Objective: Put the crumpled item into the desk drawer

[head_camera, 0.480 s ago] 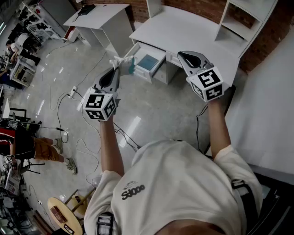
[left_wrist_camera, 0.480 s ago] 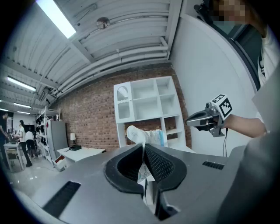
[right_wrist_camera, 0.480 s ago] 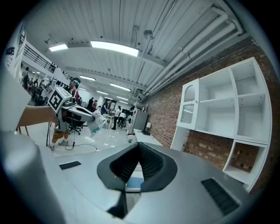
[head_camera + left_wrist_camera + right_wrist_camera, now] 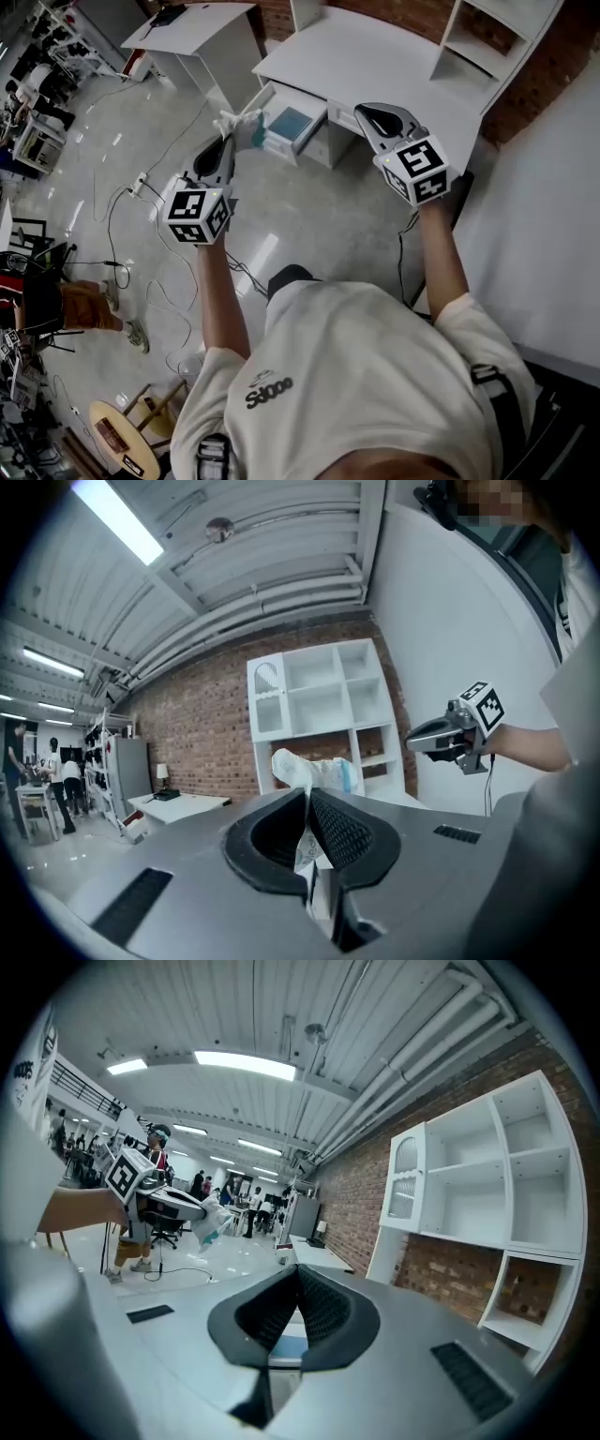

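Observation:
In the head view my left gripper (image 4: pixel 223 142) is shut on the crumpled item (image 4: pixel 238 122), a white wad with teal on it. The wad hangs in the air just left of the open desk drawer (image 4: pixel 300 99), which has a blue thing inside. In the left gripper view the crumpled item (image 4: pixel 314 769) sticks up past the closed jaws of the left gripper (image 4: pixel 307 797). My right gripper (image 4: pixel 369 114) hovers over the white desk's (image 4: pixel 375 61) front edge, right of the drawer. Its jaws are shut with nothing in them in the right gripper view (image 4: pixel 298 1271).
A white shelf unit (image 4: pixel 492 42) stands on the desk at the brick wall. A second white desk (image 4: pixel 192 23) stands to the left. Cables (image 4: pixel 141 192) trail over the glossy floor. A round wooden stool (image 4: pixel 120 433) and another person (image 4: pixel 66 302) are at the lower left.
The whole view has shifted slightly, and a dark shoe now shows below the grippers. The left gripper still holds the wad just left of the drawer. The right gripper keeps its place.

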Motion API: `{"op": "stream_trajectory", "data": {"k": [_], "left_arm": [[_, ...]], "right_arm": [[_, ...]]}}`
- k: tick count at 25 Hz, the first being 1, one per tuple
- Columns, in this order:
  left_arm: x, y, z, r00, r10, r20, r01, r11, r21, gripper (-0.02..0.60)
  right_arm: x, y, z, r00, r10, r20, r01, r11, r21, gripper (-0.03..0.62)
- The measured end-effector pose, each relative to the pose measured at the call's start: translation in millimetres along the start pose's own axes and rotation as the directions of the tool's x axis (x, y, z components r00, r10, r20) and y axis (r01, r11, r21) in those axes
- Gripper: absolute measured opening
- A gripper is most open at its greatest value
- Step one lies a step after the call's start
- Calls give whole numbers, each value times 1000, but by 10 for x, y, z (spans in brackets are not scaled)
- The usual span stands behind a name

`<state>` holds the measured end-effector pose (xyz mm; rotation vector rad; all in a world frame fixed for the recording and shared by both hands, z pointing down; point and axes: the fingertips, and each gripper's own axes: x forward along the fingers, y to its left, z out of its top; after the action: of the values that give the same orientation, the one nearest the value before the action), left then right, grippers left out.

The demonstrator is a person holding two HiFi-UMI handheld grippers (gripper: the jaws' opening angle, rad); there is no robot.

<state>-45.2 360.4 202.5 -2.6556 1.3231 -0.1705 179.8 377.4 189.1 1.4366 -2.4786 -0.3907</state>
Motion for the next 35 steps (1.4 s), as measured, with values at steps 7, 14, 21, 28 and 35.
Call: {"op": "stream_trajectory", "data": {"k": [7, 14, 21, 28, 35], "left_arm": [[298, 141, -49, 1000, 9, -6, -9, 1000, 17, 28], [860, 626, -323, 1000, -3, -18, 3, 1000, 13, 28], [1664, 1478, -446, 1000, -5, -18, 5, 1000, -12, 28], [2364, 2145, -568, 999, -22, -45, 20, 999, -44, 28], [2957, 2590, -820, 996, -47, -80, 40, 995, -86, 28]], "right_arm": [[270, -222, -126, 1000, -5, -3, 5, 999, 34, 6], [916, -474, -353, 999, -35, -29, 36, 998, 60, 5], [1902, -879, -373, 996, -57, -65, 60, 998, 36, 6], [2758, -1254, -359, 991, -78, -106, 85, 995, 61, 6], [3409, -1506, -572, 982, -93, -166, 112, 987, 112, 6]]}}
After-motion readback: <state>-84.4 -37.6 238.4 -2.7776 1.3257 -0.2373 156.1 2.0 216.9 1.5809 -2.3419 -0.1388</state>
